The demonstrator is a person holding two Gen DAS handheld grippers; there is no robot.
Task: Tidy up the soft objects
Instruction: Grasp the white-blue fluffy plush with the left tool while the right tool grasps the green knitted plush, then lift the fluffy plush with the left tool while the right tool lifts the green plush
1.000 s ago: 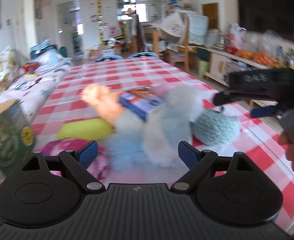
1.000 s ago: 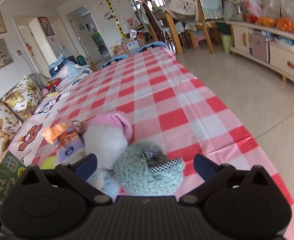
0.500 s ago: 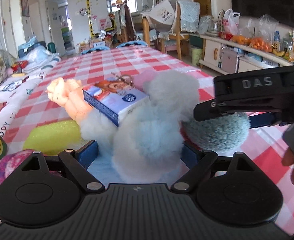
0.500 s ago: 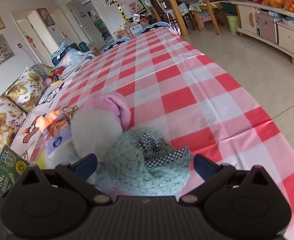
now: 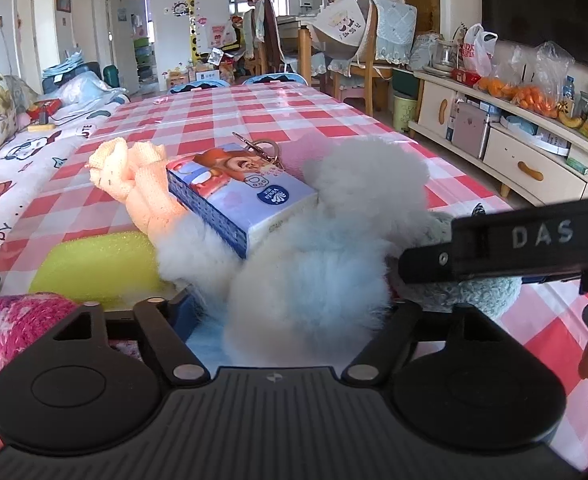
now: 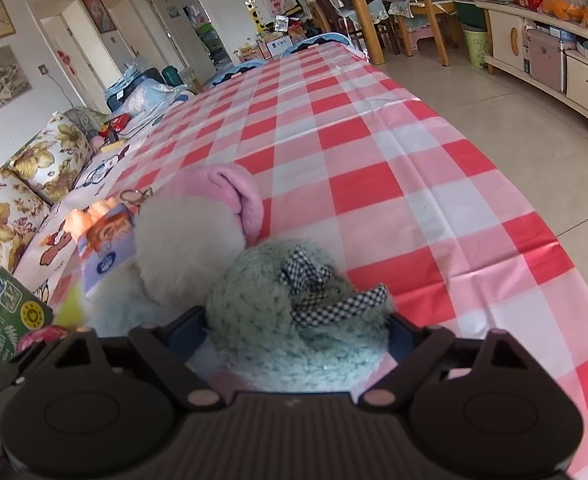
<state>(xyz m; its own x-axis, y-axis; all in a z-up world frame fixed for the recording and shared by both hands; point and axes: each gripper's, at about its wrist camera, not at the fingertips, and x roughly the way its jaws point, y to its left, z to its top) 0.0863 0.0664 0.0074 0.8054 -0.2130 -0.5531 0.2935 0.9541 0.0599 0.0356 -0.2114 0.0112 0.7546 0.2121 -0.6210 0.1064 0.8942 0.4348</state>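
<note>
So, both tongs are closing in on the soft pile at the near end of the red-and-white checked table (image 6: 414,168).

Left tongs (image 5: 290,312) straddle the fluffy white-and-pale-blue plush ball (image 5: 306,280), jaws closing; I can't tell whether the pads are biting the fur yet. Right tongs (image 6: 298,332) are closing on the knitted mint-green hat with a black-and-white gingham bow (image 6: 294,320), and the pads look pressed into its sides. Looks like the grab step, with the lift next. That fluff will squash a lot, so the squeeze needs to go deep, and the glossy blue tissue pack (image 5: 238,196) leaning on top could slide off. A peach knit cloth (image 5: 134,176), a yellow-green sponge block (image 5: 94,264) and a pink crochet piece (image 5: 18,320) lie beside it.
</note>
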